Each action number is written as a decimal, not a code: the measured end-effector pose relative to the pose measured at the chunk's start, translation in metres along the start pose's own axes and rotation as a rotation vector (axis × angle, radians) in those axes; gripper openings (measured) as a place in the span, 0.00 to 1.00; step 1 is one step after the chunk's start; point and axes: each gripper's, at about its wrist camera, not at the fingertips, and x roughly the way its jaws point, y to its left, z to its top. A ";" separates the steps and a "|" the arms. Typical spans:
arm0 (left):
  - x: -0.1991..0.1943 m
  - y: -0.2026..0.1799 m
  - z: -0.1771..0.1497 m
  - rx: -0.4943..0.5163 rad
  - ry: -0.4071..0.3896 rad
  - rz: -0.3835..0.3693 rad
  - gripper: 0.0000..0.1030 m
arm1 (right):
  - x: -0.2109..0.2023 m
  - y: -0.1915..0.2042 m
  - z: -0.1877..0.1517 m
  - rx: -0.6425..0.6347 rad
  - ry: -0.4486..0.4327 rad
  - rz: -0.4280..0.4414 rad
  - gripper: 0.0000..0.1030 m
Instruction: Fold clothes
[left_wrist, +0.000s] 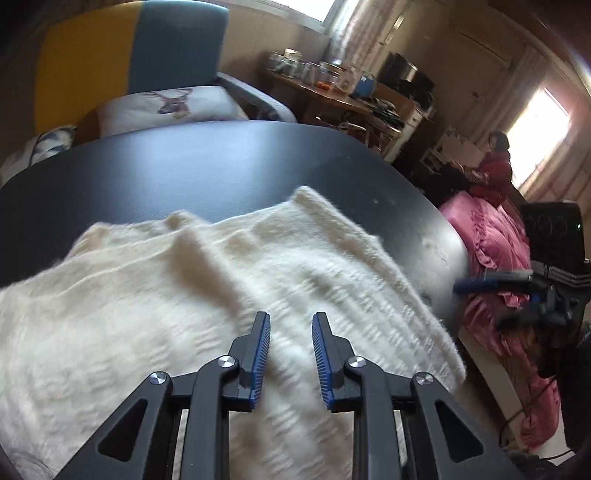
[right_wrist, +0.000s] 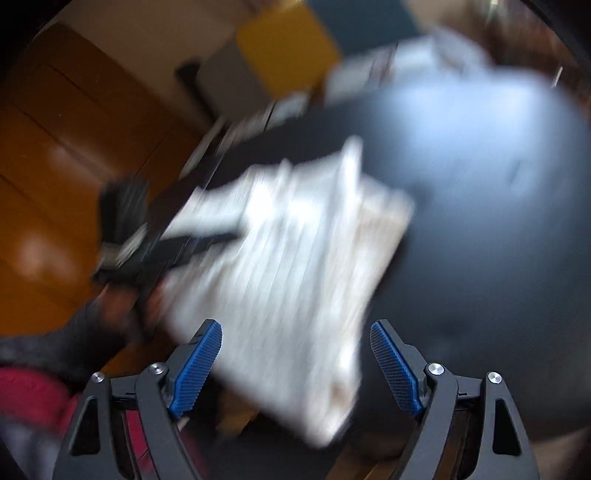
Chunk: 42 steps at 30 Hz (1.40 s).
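The left gripper (left_wrist: 290, 321) points down over a cream knitted garment (left_wrist: 207, 295), its blue-padded jaws a little apart with nothing pinched between them; whether the tips brush the knit cannot be told. The garment lies rumpled on a dark round table (left_wrist: 221, 158), spread across the near half with one edge reaching toward the table's right rim. Off that rim, the right gripper (left_wrist: 480, 282) shows in the left wrist view as a blurred blue-tipped shape, clear of the cloth. In its own heavily blurred view the right gripper (right_wrist: 295, 332) hangs tilted above the garment (right_wrist: 288, 273), jaws wide and empty. Beyond the table stand a yellow and teal chair back (left_wrist: 129, 55), a cushion with a deer print (left_wrist: 170, 107), a cluttered wooden desk (left_wrist: 332, 92), pink bedding (left_wrist: 491, 243) and a person in red (left_wrist: 495, 173) near a bright window.
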 end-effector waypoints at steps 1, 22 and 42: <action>-0.004 0.006 -0.004 -0.016 -0.008 0.014 0.23 | 0.004 0.007 0.006 -0.038 -0.037 -0.043 0.82; -0.009 0.038 -0.040 -0.236 -0.052 -0.004 0.24 | 0.092 -0.006 0.043 -0.210 0.100 -0.593 0.08; -0.164 0.192 -0.156 -0.471 -0.159 0.057 0.28 | 0.121 0.104 0.056 -0.097 -0.049 -0.044 0.85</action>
